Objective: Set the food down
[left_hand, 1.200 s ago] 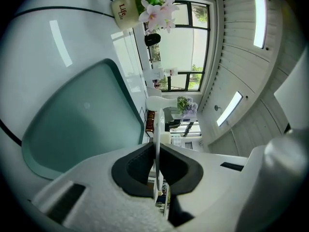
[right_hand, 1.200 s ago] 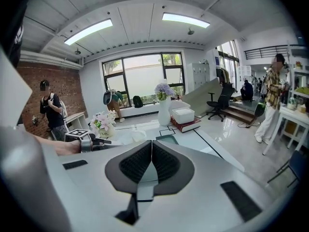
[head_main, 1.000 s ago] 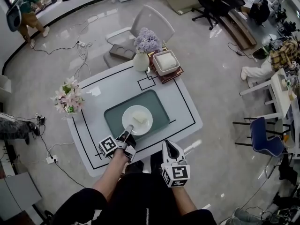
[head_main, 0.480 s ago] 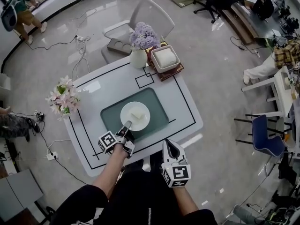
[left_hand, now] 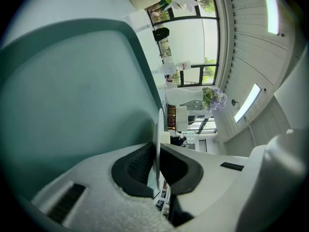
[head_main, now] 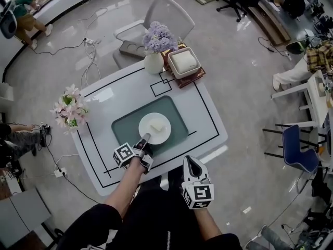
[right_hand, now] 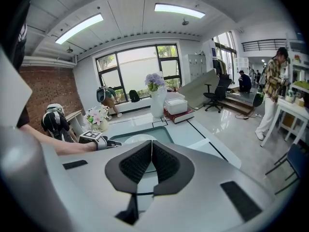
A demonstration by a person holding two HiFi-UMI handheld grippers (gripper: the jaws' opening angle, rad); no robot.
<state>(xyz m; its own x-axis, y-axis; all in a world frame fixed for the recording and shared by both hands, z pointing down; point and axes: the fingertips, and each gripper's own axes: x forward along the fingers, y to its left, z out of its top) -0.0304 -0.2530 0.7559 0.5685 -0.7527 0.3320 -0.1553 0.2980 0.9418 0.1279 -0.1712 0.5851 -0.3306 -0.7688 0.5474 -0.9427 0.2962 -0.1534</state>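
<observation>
Over the green mat (head_main: 127,129) of the desk (head_main: 203,124) — the plate (head_main: 162,134) with food (head_main: 155,127).
The left tool (head_main: 144,139) pinches the plate rim, the right tool (head_main: 190,163) is closed on nothing; releasing a tilted plate could slide the food off.

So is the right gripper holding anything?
No, the right gripper has its jaws shut together with nothing between them.

The food (head_main: 156,127) on the plate (head_main: 163,135) is just a tiny pale lump from the head view, no clue what. Left gripper view only catches the plate edge-on, food hidden.
</observation>
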